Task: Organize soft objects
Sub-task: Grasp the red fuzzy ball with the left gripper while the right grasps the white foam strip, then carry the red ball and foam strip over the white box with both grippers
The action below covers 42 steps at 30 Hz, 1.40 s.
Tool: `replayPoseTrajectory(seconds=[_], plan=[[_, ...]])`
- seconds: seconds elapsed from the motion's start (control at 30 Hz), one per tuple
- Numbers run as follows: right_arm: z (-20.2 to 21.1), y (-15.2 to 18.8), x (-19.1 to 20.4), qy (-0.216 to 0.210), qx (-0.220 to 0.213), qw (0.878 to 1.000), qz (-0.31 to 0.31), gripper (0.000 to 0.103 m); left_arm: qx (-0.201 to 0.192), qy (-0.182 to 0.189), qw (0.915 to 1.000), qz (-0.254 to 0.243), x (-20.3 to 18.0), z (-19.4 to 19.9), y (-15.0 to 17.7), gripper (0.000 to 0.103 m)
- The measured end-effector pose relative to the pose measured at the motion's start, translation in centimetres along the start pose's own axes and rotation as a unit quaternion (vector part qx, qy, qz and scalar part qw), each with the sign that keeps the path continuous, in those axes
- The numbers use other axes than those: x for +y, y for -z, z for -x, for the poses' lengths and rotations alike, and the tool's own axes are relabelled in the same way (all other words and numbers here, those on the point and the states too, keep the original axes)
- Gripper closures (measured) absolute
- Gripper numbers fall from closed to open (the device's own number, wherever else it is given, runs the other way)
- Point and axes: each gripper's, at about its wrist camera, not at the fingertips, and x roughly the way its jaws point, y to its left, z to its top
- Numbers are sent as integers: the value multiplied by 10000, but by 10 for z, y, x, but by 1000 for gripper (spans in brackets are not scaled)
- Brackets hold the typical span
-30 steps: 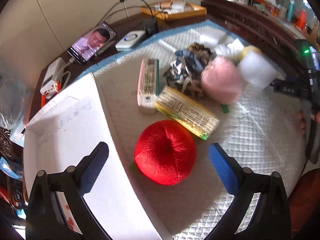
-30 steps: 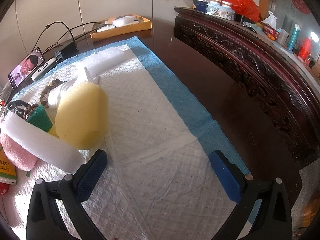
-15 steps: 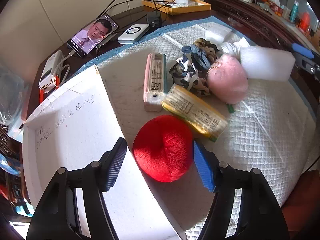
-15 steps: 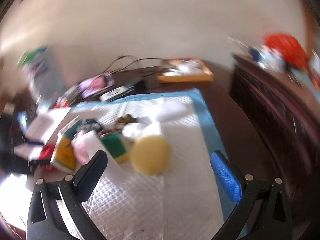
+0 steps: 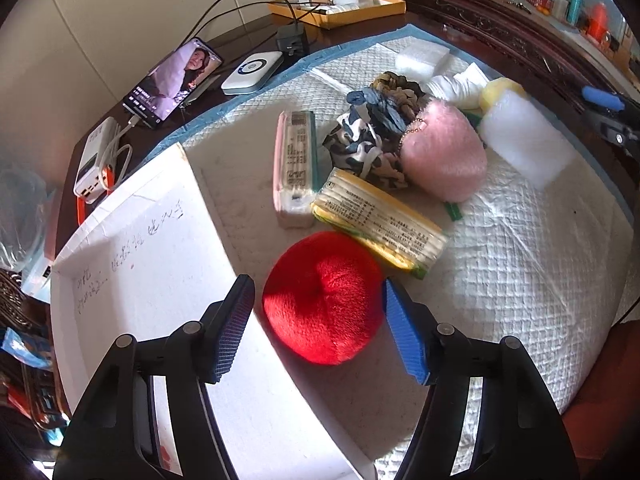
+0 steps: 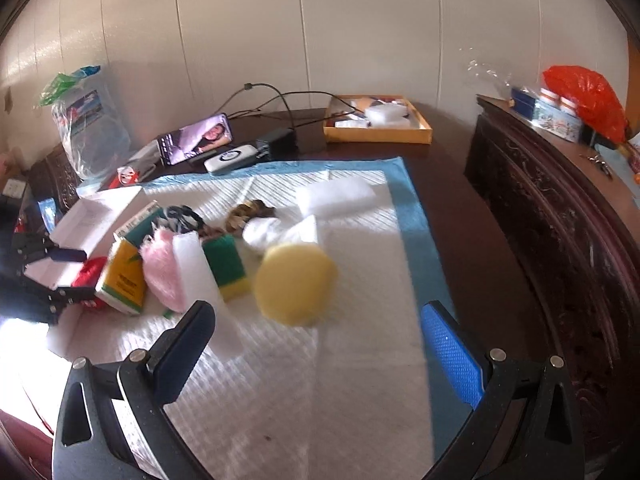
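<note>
Left hand-held gripper [image 5: 318,324]: jaws have just been closing and now flank the red ball [image 5: 322,296], a sliver of gap on the left, right pad at its edge; ball rests on the pad [image 5: 520,280] beside the white box [image 5: 140,280]; right hand-held gripper [image 6: 316,354]: wide apart, empty, above the pad; yellow sponge [image 6: 294,282] ahead.

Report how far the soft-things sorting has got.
Done: nothing visible; the white box looks empty.
In hand: the left tongs, having just narrowed, bracket the red plush ball, right pad touching, left pad just short. The right tongs hang open, empty.
Left: pink puff, tissue packs, scrunchies, sponges and foam block lie on the mat.
</note>
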Motion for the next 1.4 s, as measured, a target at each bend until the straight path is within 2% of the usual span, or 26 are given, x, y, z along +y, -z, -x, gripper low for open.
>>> replayPoseTrajectory(seconds=[0.1,0.13,0.3,0.4,0.47,0.57,0.63,0.67,0.73,0.83,0.93,1.07,1.2,1.27,1.4], plan=[[0,6,0,308,120,9989,340,0,-28,5,10000,7,-2,3,-3,36],[0,8,-1,289,164,9987,383,0,-63,51,10000,42,-1,5,-3,36],[8,4,12,-501,107,9975,495,0,-51,190,9995,228,10,5,-1,36],[-6,-2,33,-825,179,9942,662,0,-11,345,9986,398,15,1,-4,36],[-24,-4,46,-980,365,9920,708,5,25,331,9989,334,13,0,-6,36],[-49,-2,55,-1241,719,9875,657,30,144,341,9992,157,3,-4,-7,36],[-58,0,59,-1348,899,9847,641,52,250,372,9990,65,-1,-9,-7,36],[-62,1,61,-1350,971,9838,673,58,307,407,9987,36,-4,-12,-6,36],[-63,5,64,-1377,1048,9823,723,82,371,452,9983,-30,-10,-15,-5,36],[-57,6,58,-1380,982,9836,619,84,359,424,9984,-143,-18,-14,-3,43],[-45,3,45,-1367,839,9863,378,84,302,460,9985,58,-15,-7,-3,46],[-21,-7,30,-1312,487,9901,101,84,-146,589,9967,546,-5,22,-6,47],[13,-28,18,-1302,-88,9914,-129,84,-880,541,9891,1048,13,70,-13,47],[32,-41,11,-1260,-428,9907,-292,84,-1213,441,9821,1371,28,91,-17,47],[65,-71,0,-1281,-1075,9836,-674,84,-1763,203,9606,2140,69,134,-18,46]])
